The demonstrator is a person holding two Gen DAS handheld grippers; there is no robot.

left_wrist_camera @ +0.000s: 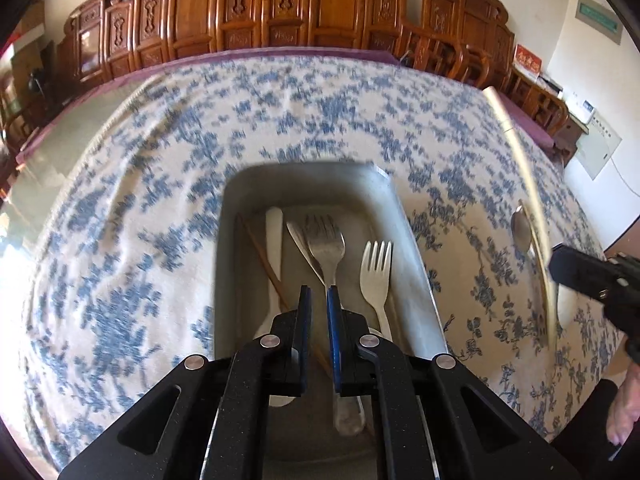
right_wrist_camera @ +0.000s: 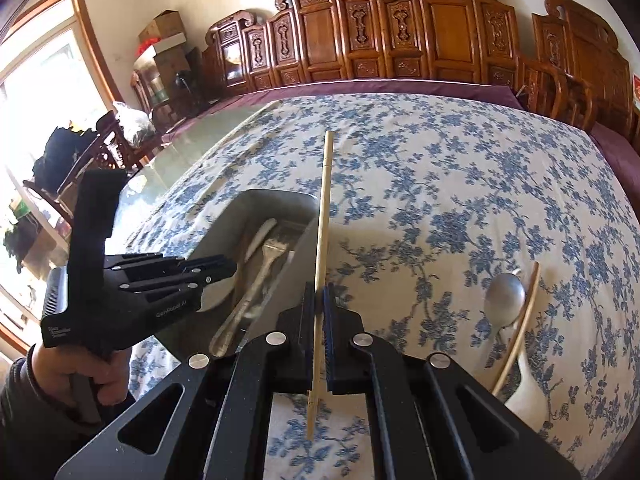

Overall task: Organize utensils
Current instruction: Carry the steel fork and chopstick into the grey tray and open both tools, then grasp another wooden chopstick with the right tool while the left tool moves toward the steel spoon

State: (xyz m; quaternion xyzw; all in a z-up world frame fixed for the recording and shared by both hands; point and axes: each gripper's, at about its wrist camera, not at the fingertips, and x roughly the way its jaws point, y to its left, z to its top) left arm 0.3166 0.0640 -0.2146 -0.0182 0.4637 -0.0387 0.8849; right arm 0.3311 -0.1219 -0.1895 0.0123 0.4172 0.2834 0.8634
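The right tongs (right_wrist_camera: 319, 308) are clamped on a pale chopstick (right_wrist_camera: 322, 216), which runs straight forward between the blue pads and ends out over the blue-flowered cloth (right_wrist_camera: 440, 184) of the tabletop, above the right wall of the grey tray (right_wrist_camera: 276, 204). Toward the near right corner of the tabletop lie a metal spoon (right_wrist_camera: 505, 298), a second chopstick (right_wrist_camera: 518, 326) slanting across it, and a white utensil (right_wrist_camera: 522, 390) partly under both; what kind it is cannot be told.

The left tongs (left_wrist_camera: 319, 300) hang just over the near end of the tray (left_wrist_camera: 404, 216), their pads a narrow gap apart and gripping nothing. In the tray, lengthwise, lie a metal fork (left_wrist_camera: 326, 240) whose handle runs under the tongs, a pale fork (left_wrist_camera: 376, 272) beside the right wall, a metal knife (left_wrist_camera: 302, 248) under the metal fork, a white knife (left_wrist_camera: 274, 240) to the left, and a brown chopstick (left_wrist_camera: 260, 252) slanting beneath it.

Past the far edge of the tabletop stand carved wooden chairs (right_wrist_camera: 400, 28) against the wall.
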